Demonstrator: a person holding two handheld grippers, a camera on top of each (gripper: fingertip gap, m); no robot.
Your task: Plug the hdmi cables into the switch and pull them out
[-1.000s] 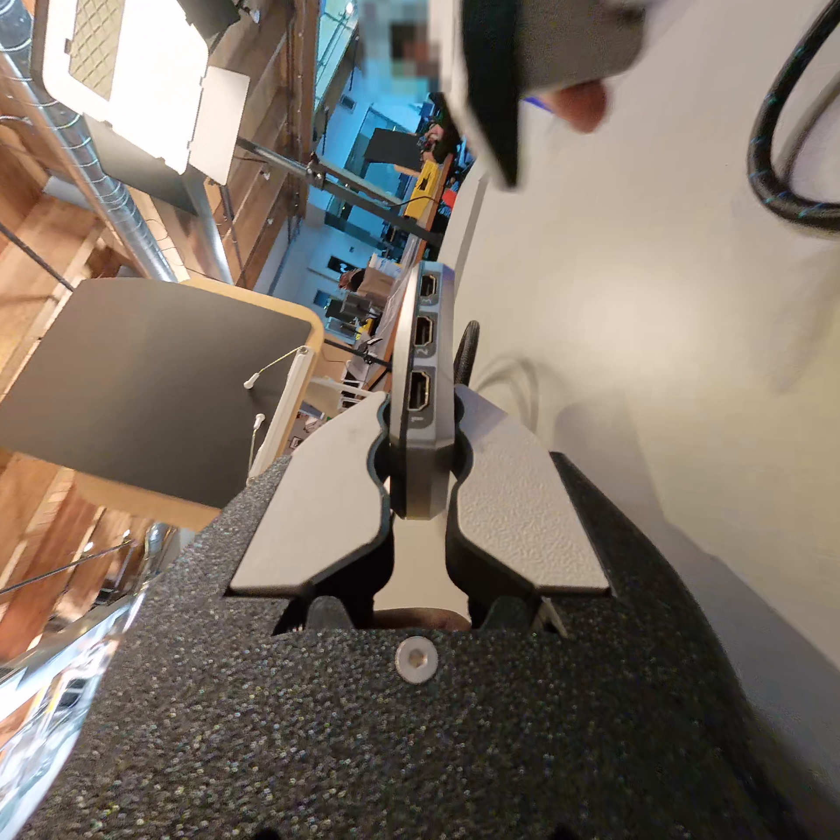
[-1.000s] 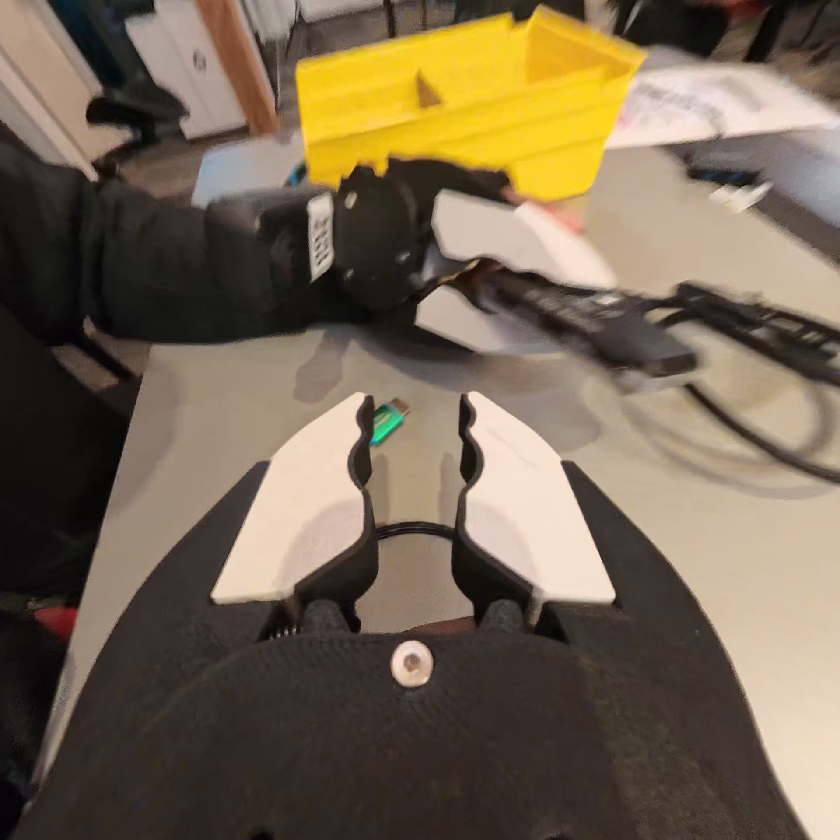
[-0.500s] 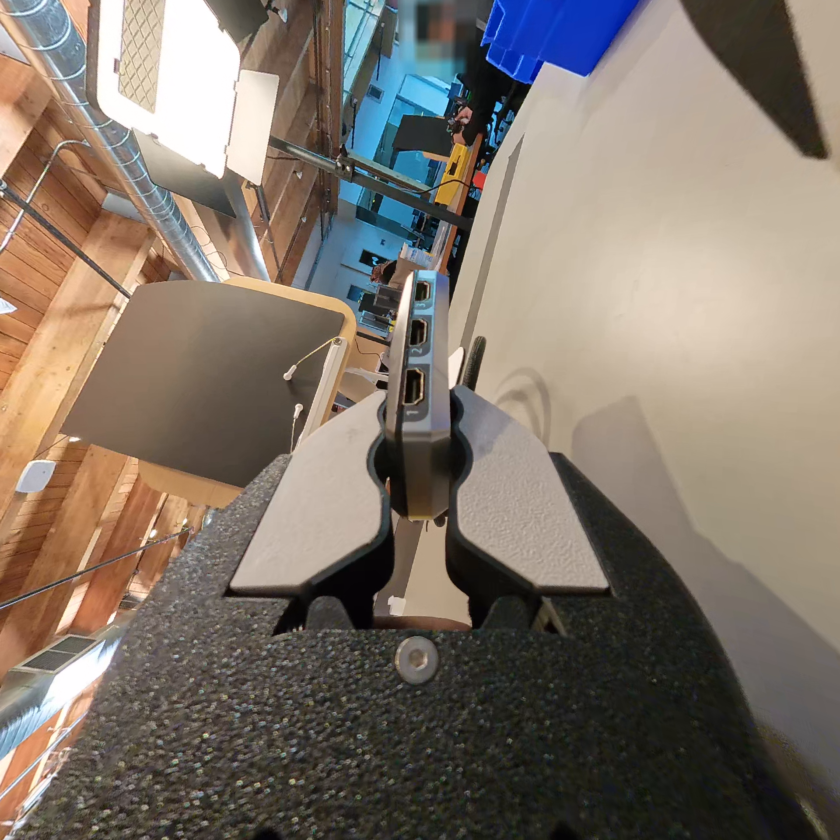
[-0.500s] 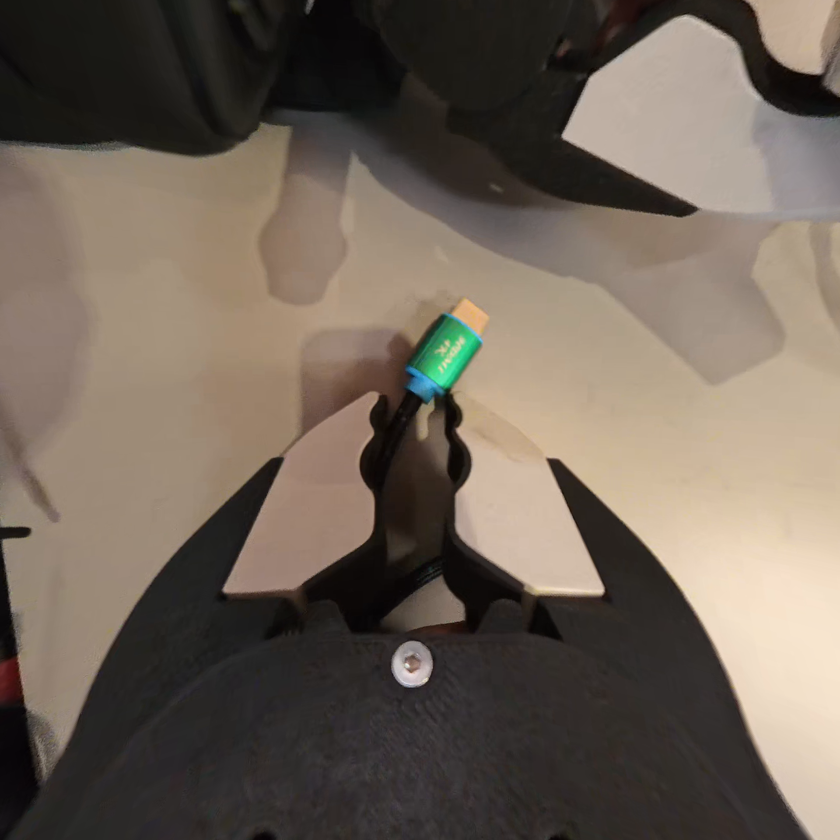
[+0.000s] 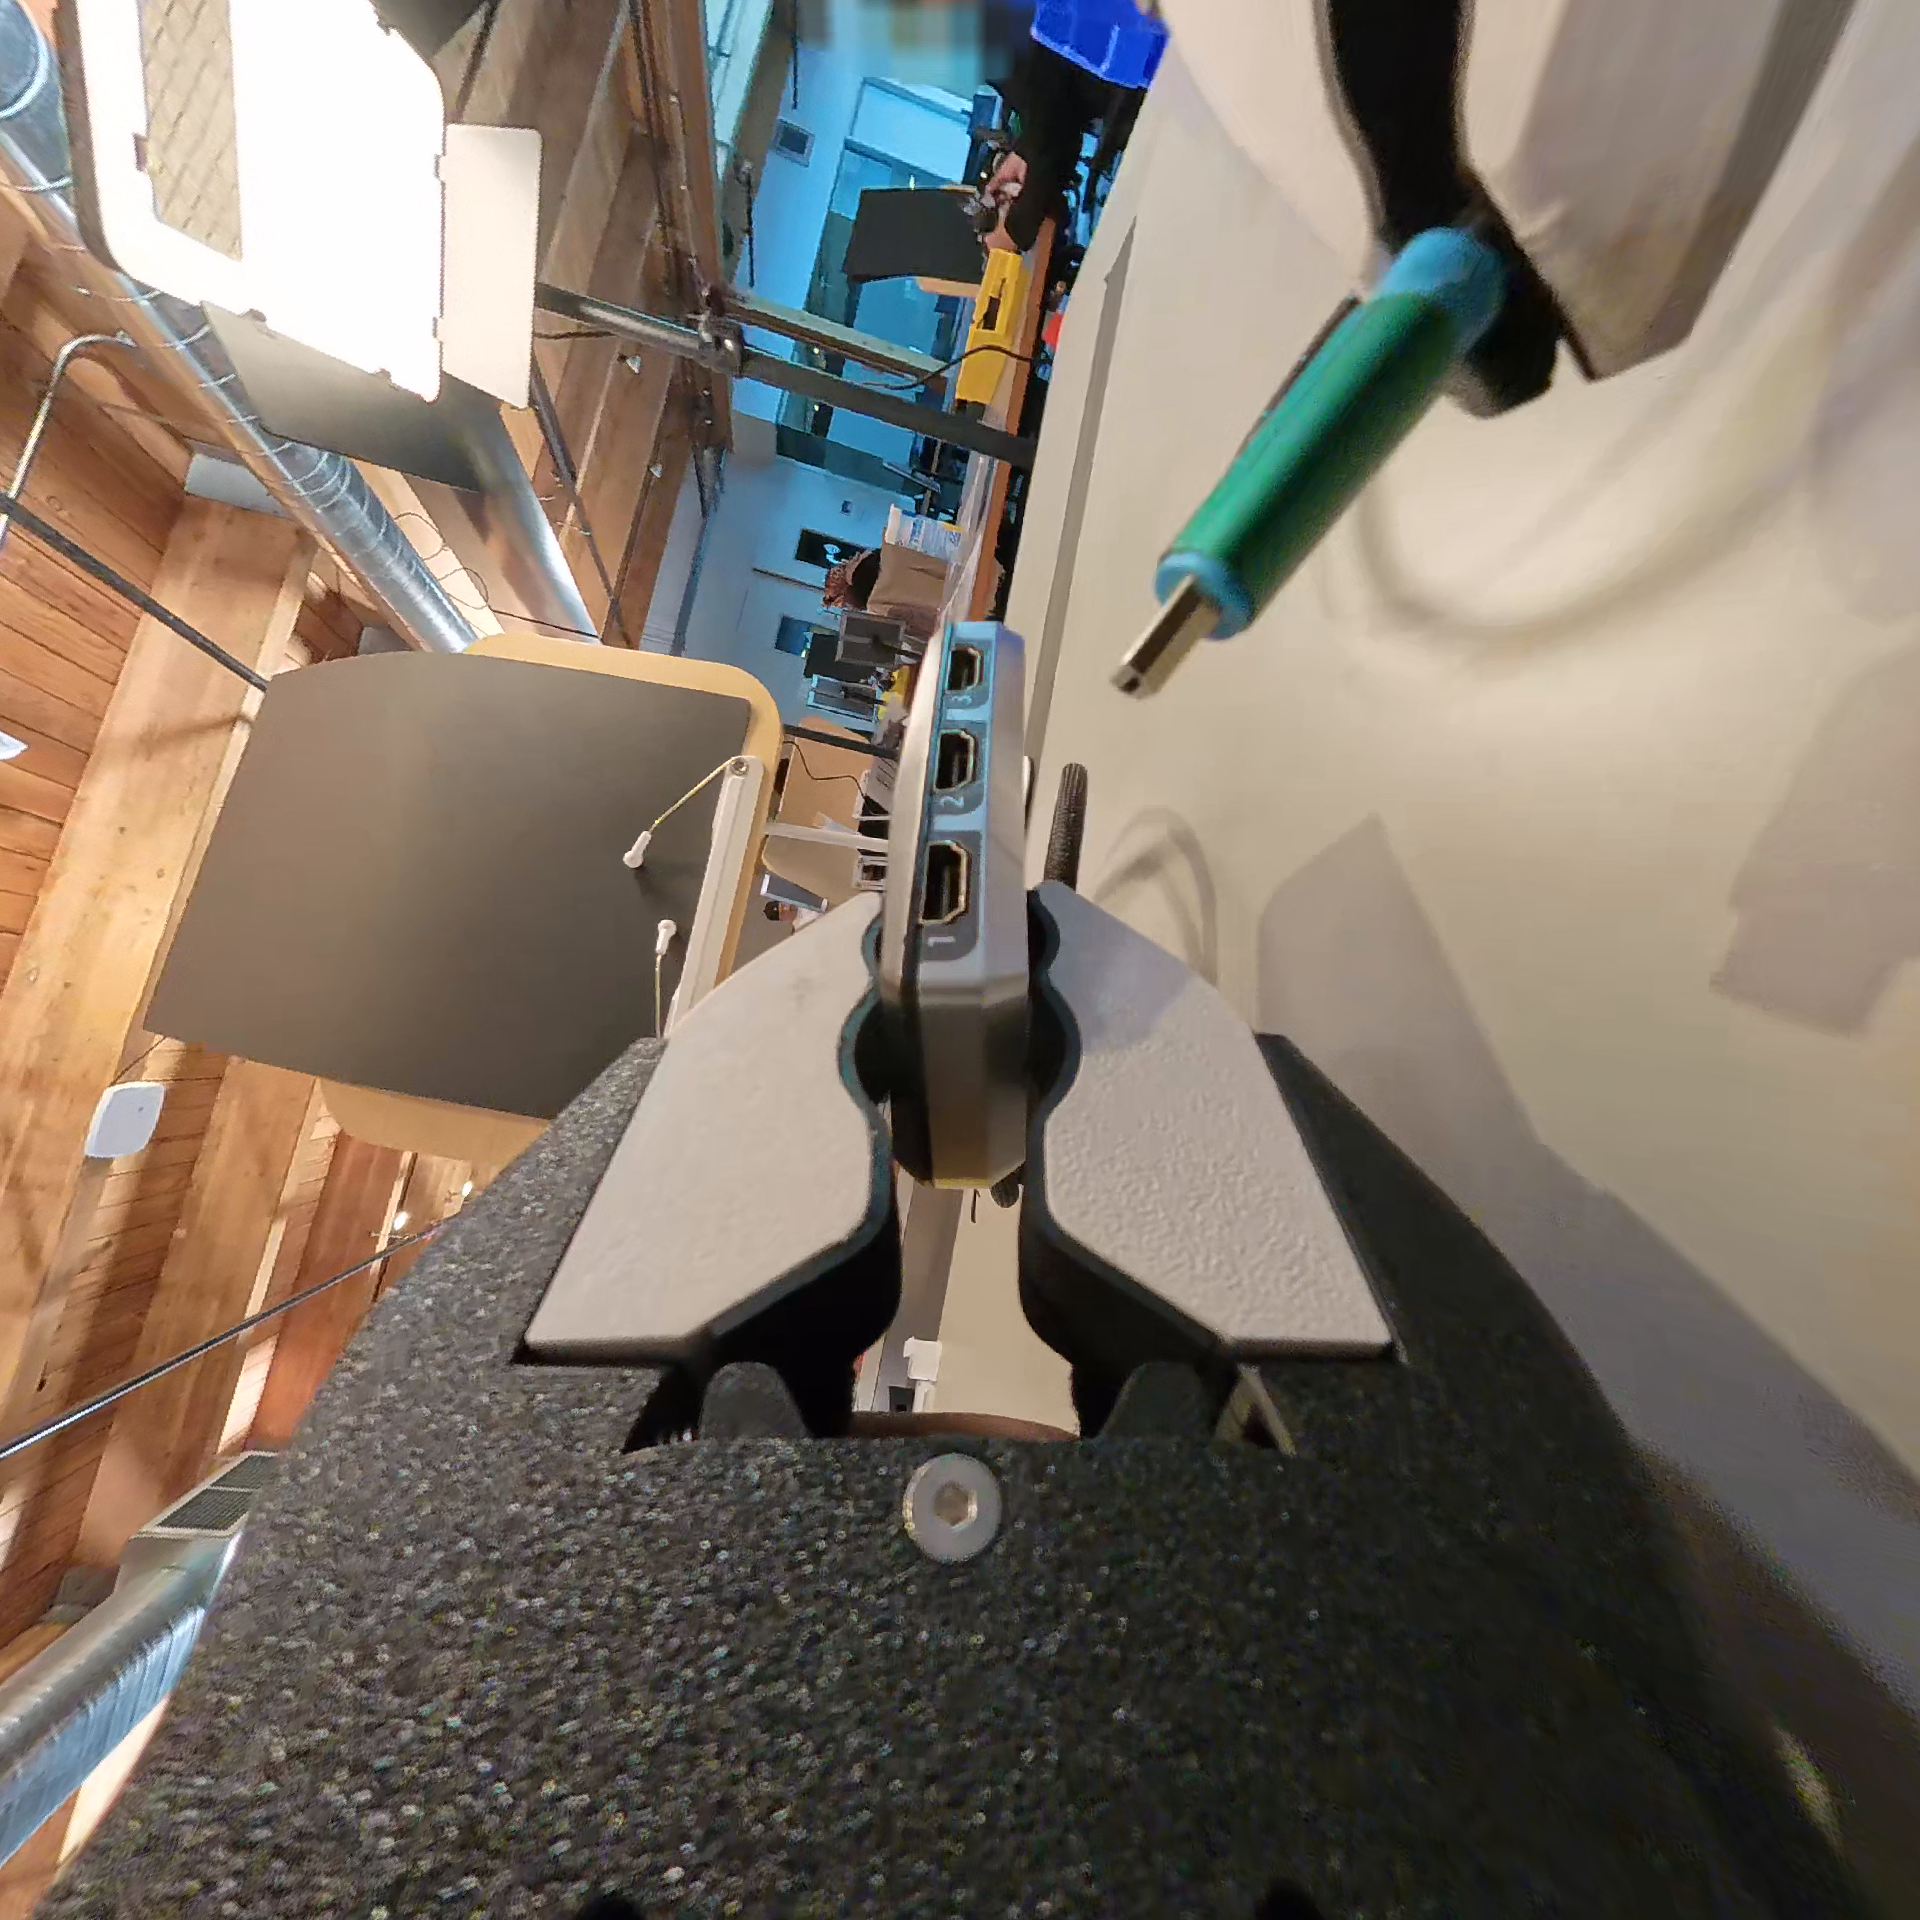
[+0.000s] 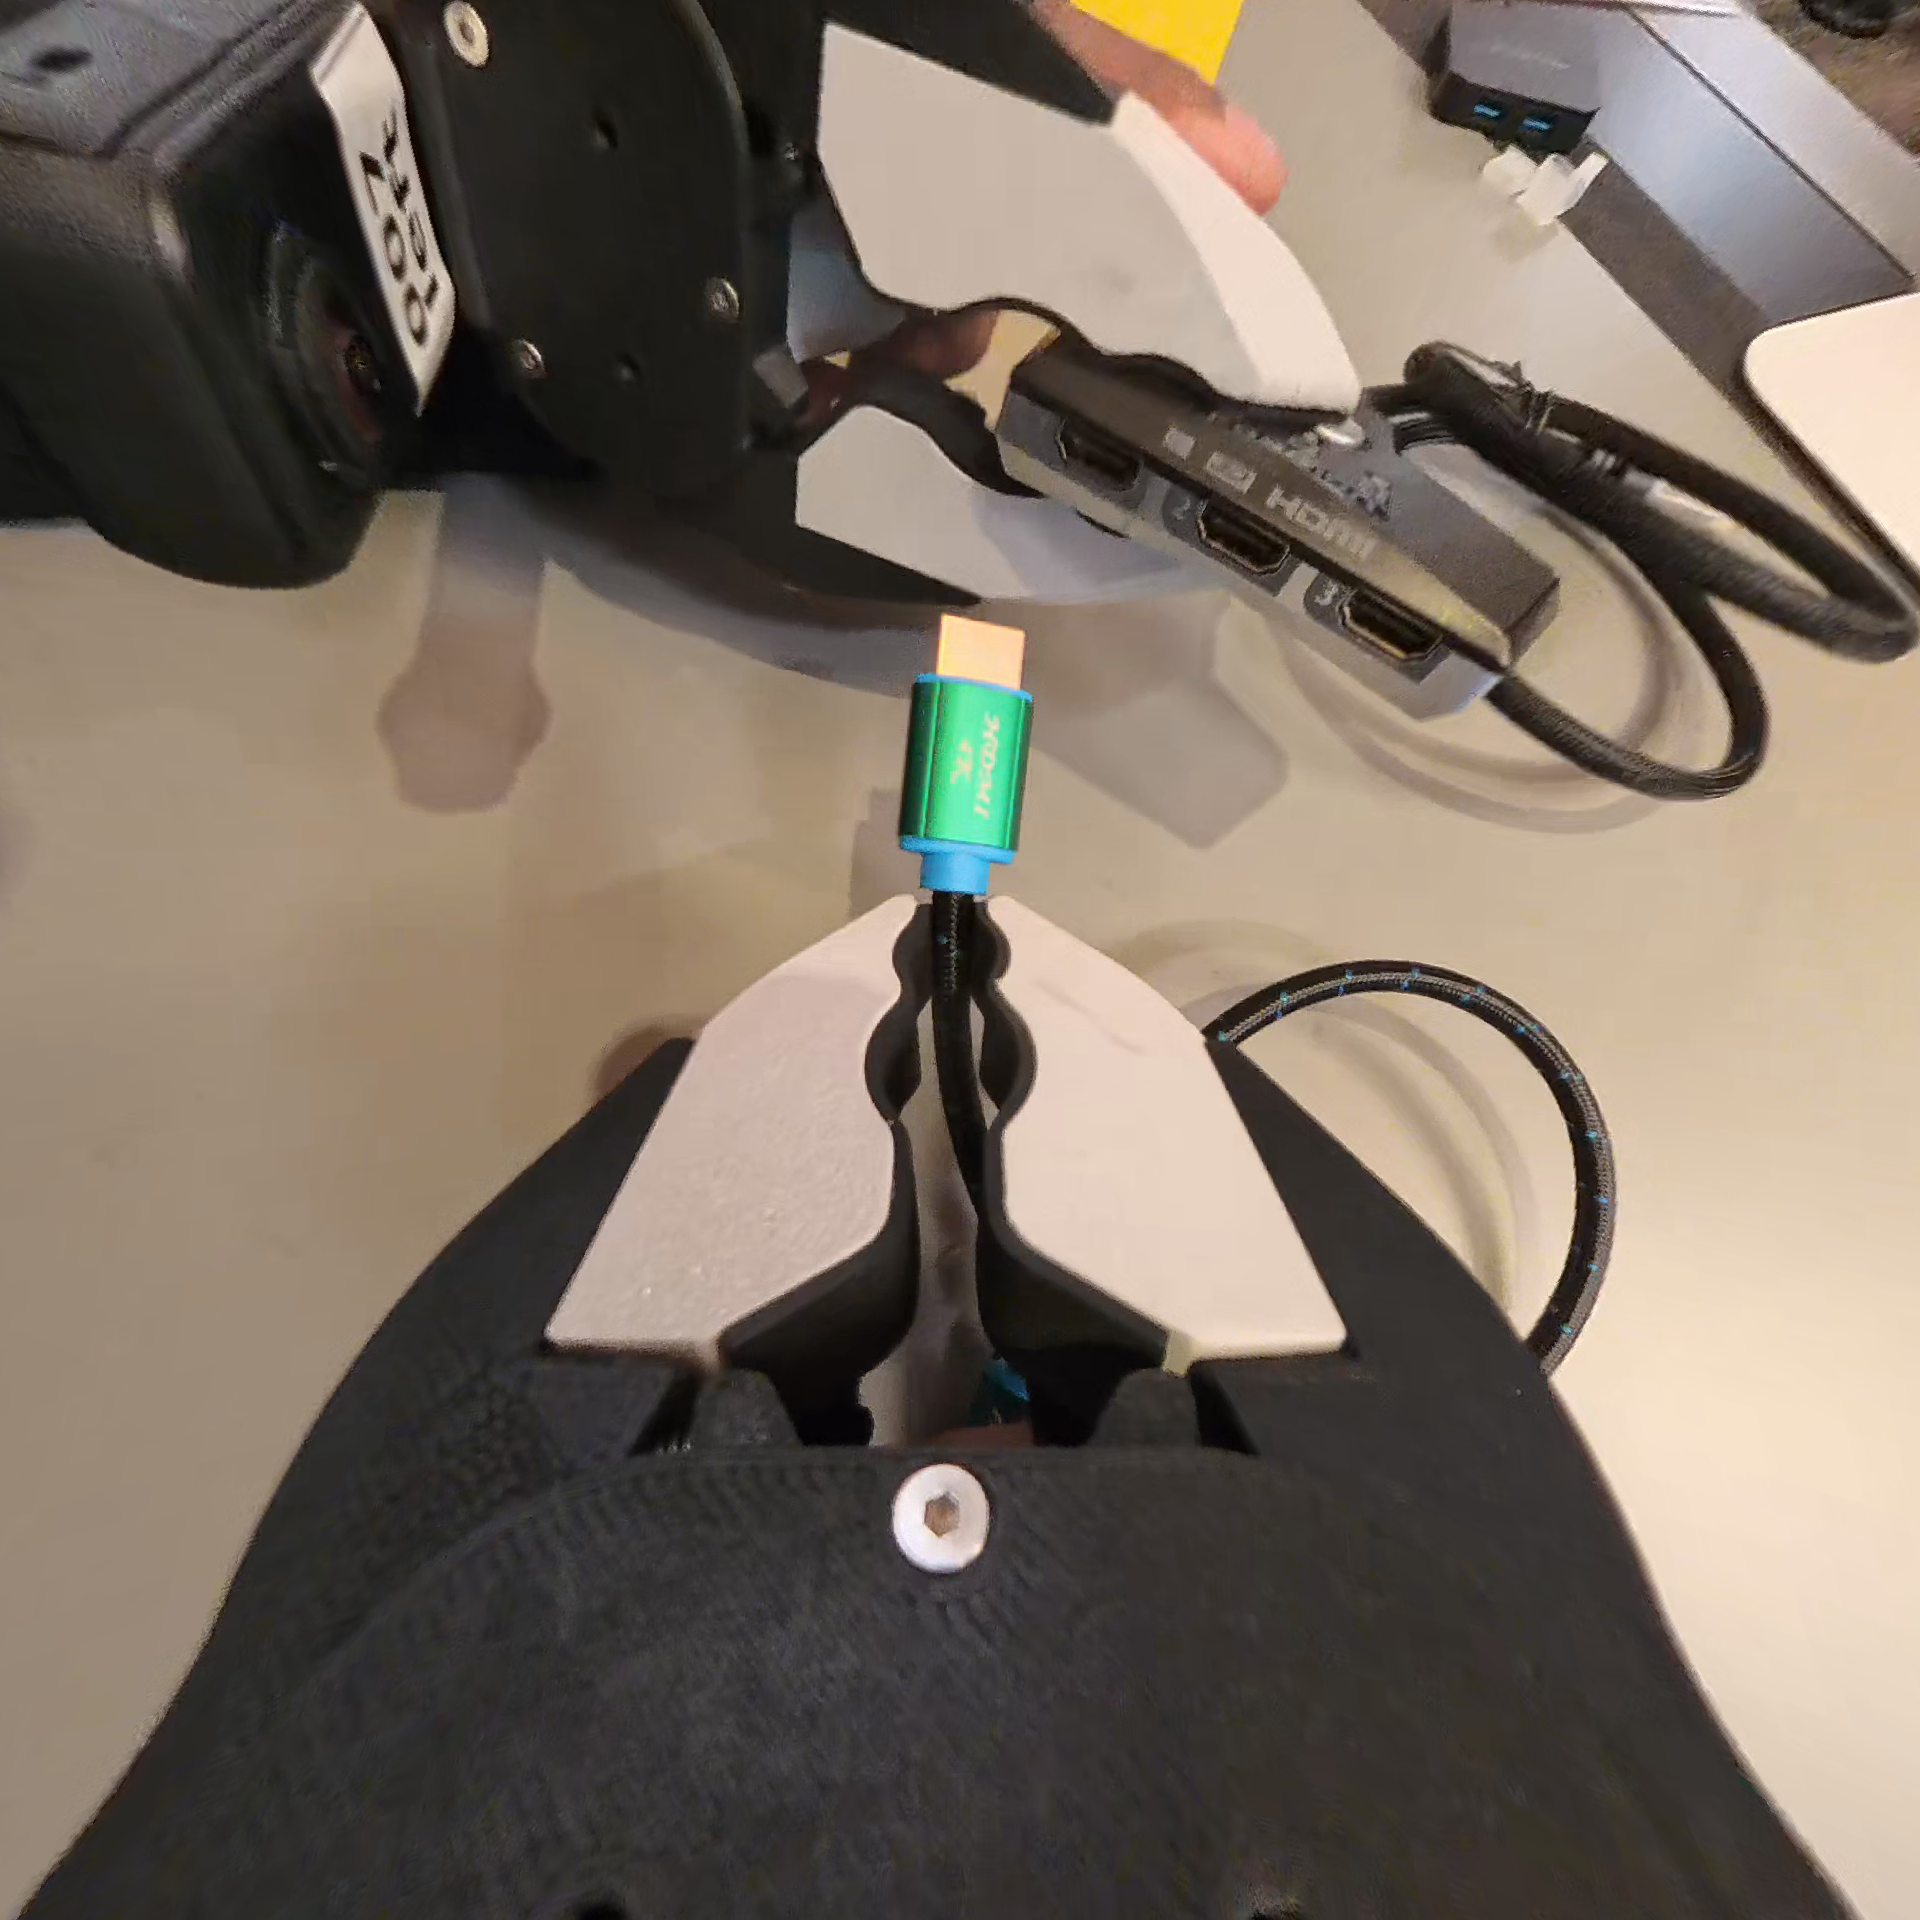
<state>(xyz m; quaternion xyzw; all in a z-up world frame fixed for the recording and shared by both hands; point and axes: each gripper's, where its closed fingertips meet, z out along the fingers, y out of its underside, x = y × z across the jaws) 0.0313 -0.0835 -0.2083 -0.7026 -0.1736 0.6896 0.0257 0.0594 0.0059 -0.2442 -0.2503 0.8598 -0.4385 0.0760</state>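
The pale surface runs under everything here, and the switch is your landmark, held up off it. Your left claw is clamped on the near end of the switch, edge-on in its own view, so the row of three sockets faces your other hand; all three look empty. A black braided lead trails from the far end of the switch and loops on the surface behind it. Your right claw is closed on the cable just behind the green plug, whose gold tip points toward the switch but stands clear of it, short of the sockets and off to the side of the nearest one. So the step in hand looks like the first insertion, with nothing plugged yet. The next move calls for lining the tip square with one socket, matching its flat side, then pushing straight in while your left claw braces the switch; gripping the cable rather than the plug may let the plug flex.
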